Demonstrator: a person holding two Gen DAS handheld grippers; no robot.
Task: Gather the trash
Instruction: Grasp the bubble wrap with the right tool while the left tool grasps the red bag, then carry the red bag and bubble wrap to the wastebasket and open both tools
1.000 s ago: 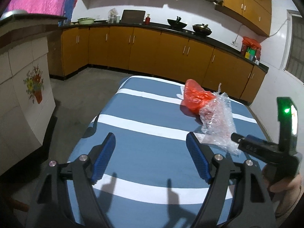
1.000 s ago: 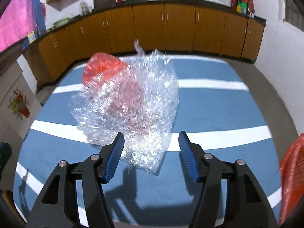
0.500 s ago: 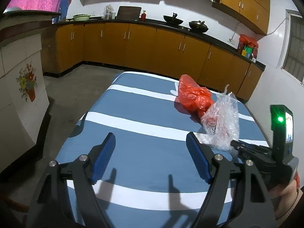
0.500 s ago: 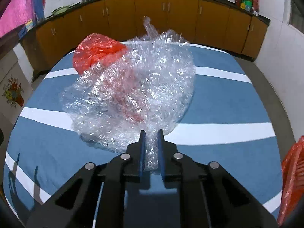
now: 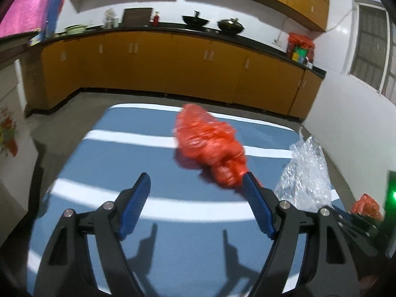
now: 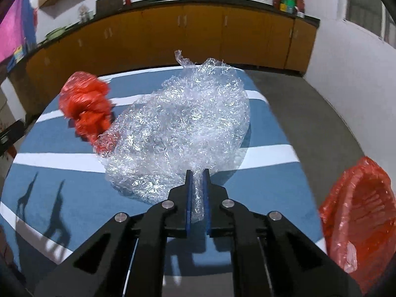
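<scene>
A crumpled clear bubble-wrap bag (image 6: 183, 133) is pinched at its near edge by my right gripper (image 6: 197, 173), which is shut on it and holds it over the blue-and-white striped table (image 6: 74, 198). The bag also shows at the right of the left wrist view (image 5: 307, 170). A crumpled red plastic bag (image 5: 210, 146) lies on the table beyond my left gripper (image 5: 195, 180), which is open and empty, its right finger close to the red bag. The red bag shows left of the bubble wrap in the right wrist view (image 6: 86, 106).
An open red bag-lined bin (image 6: 363, 212) stands off the table's right edge. Orange kitchen cabinets (image 5: 173, 66) with a black counter run along the back wall. A tiled counter (image 5: 10, 113) stands at the left. Grey floor surrounds the table.
My right gripper closed on the bubble wrap and has lifted and pulled it to the right, off the red bag. My left gripper moved forward and right, towards the red bag.
</scene>
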